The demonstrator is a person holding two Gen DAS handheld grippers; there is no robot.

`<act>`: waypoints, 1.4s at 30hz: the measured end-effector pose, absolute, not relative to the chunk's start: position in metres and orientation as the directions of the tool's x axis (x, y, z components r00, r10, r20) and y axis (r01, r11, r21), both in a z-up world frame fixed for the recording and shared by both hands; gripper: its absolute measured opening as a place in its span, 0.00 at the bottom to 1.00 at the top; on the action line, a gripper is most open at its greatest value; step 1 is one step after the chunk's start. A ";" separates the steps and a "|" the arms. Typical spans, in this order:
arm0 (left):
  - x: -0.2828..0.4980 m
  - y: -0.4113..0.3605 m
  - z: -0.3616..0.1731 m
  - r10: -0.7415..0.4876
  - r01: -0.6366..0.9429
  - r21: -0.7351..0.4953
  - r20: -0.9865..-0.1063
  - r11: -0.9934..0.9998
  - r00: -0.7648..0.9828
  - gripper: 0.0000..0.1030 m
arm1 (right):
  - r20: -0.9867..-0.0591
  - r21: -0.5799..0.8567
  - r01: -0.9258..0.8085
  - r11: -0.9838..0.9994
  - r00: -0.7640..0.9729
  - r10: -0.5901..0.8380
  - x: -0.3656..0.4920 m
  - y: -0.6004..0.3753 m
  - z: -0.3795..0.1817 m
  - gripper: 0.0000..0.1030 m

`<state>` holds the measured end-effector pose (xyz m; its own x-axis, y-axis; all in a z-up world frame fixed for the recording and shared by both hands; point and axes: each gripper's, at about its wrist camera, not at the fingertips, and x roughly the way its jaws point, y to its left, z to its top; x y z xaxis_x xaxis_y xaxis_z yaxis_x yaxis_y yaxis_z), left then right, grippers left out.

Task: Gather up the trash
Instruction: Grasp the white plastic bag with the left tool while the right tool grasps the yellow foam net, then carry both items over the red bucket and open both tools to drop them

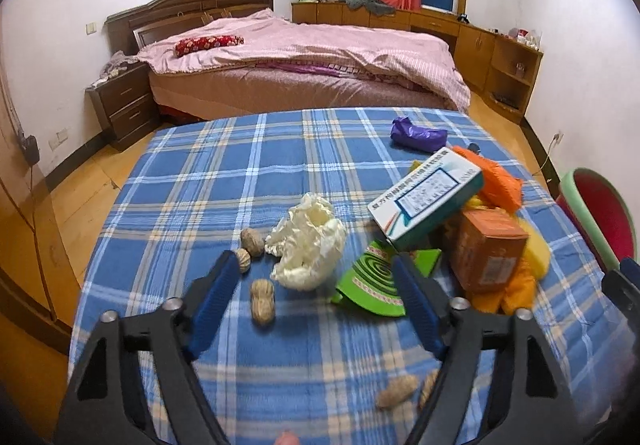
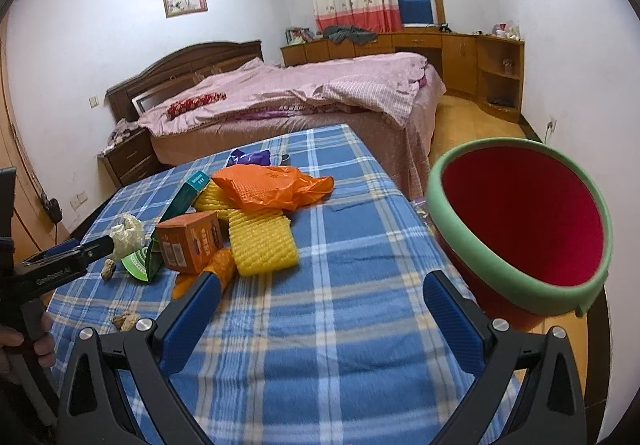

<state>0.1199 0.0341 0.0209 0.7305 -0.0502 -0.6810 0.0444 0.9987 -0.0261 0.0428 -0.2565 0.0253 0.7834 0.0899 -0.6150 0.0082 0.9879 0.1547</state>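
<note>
Hovering wide and empty over the table (image 1: 200,165): left tongs (image 1: 312,265) near crumpled tissue (image 1: 308,245), right tongs (image 2: 320,285) beside bin (image 2: 520,221).

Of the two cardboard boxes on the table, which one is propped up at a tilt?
The white and teal box: it leans slanted across the pile, one end raised. The orange box stands squarely beside it on the plaid tablecloth.

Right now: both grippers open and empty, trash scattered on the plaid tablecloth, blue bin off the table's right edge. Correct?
Not quite. The bin is red inside with a green rim, not blue; the right wrist view shows it. The left gripper and right gripper are open and empty above the plaid tablecloth.
</note>
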 end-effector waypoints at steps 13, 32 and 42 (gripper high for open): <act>0.148 0.042 -0.001 -0.197 0.118 -0.159 -0.719 0.980 0.667 0.27 | -0.720 0.143 0.011 0.990 0.687 0.097 0.108 -0.232 0.005 0.85; 0.126 0.038 0.031 -0.289 0.192 -0.218 -0.638 0.957 0.714 0.17 | -0.752 0.200 -0.036 0.979 0.635 0.177 0.111 -0.211 -0.003 0.13; 0.100 0.016 0.069 -0.327 0.248 -0.215 -0.584 0.945 0.742 0.17 | -0.666 0.218 -0.035 0.975 0.726 0.174 0.070 -0.229 0.040 0.12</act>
